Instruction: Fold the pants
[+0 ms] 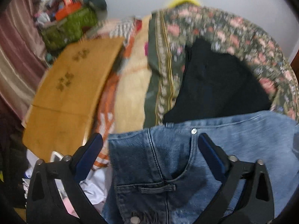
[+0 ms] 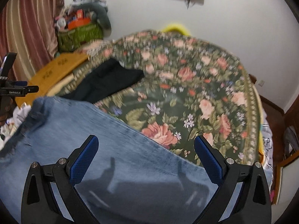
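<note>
bg stuff: floral bedspread on the bed | black garment lying on it | mustard mat beside | green bag by striped curtain

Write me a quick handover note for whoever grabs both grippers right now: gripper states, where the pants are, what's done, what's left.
Left gripper: open, empty, over the waistband corner of the blue jeans.
Right gripper: open, empty, above a jeans leg near its edge.
Jeans lie spread on the floral bedspread; frayed hem at the left of the right wrist view. Folded-looking black garment lies behind them.
Done: jeans laid out. Left: every fold.
</note>
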The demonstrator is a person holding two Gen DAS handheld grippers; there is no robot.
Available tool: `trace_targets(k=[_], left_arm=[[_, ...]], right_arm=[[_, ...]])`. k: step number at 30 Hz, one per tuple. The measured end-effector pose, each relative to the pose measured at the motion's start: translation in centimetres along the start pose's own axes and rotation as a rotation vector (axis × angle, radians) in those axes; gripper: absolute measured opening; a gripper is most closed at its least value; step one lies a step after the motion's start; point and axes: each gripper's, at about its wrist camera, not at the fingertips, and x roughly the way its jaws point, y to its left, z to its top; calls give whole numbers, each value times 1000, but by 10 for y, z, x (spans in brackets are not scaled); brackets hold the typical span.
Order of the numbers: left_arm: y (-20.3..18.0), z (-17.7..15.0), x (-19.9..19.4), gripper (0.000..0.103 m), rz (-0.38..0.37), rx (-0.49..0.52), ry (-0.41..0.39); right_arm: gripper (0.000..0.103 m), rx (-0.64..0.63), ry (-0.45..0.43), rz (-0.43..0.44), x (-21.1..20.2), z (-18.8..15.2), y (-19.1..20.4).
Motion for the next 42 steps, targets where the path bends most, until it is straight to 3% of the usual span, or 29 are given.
trace_targets(k=[3, 5, 6, 8, 10, 12, 13, 14, 16, 17, 18, 23, 28, 33, 42], left_arm=[[3, -4, 29, 75, -30, -9, 96], [0, -8, 43, 70, -25, -4, 141], [0, -10, 46, 70, -25, -1, 147], [-2, -12, 51, 70, -27, 0, 150], [-4, -13, 53, 70, -21, 8, 152], [-7, -12, 52, 64, -22, 25, 148], [-8, -13, 51, 62, -18, 28, 144], [-9, -13, 49, 55, -16, 28, 142], [-14, -12, 45, 35, 4, 40, 133], [-17, -11, 44, 14, 76, 50, 122], [-16, -12, 41, 12, 85, 38, 115], [-11, -7, 19, 8, 81, -11, 65], [-9, 7, -16, 7, 81, -21, -14], [-12, 16, -64, 7, 54, -18, -107], [-8, -24, -123, 6, 40, -18, -196]], right_arm=[[91, -19, 60, 38, 22, 4, -7], [85, -27, 100, 70, 35, 6, -9], [84, -36, 111, 78, 40, 7, -9], [73, -69, 138, 97, 52, 6, -5], [70, -62, 134, 120, 56, 5, -3], [64, -28, 129, 152, 57, 4, -5], [54, -14, 131, 176, 57, 2, -5], [44, -11, 132, 195, 56, 0, -4], [35, -28, 135, 194, 55, -2, 3], [28, -33, 138, 197, 55, -4, 5], [25, -32, 145, 200, 55, -5, 7], [8, -43, 150, 163, 52, -3, 10], [6, -63, 67, 71, 25, 11, 12], [6, -42, -30, 35, -14, 27, 7], [6, -45, -100, 46, -76, -1, 30]])
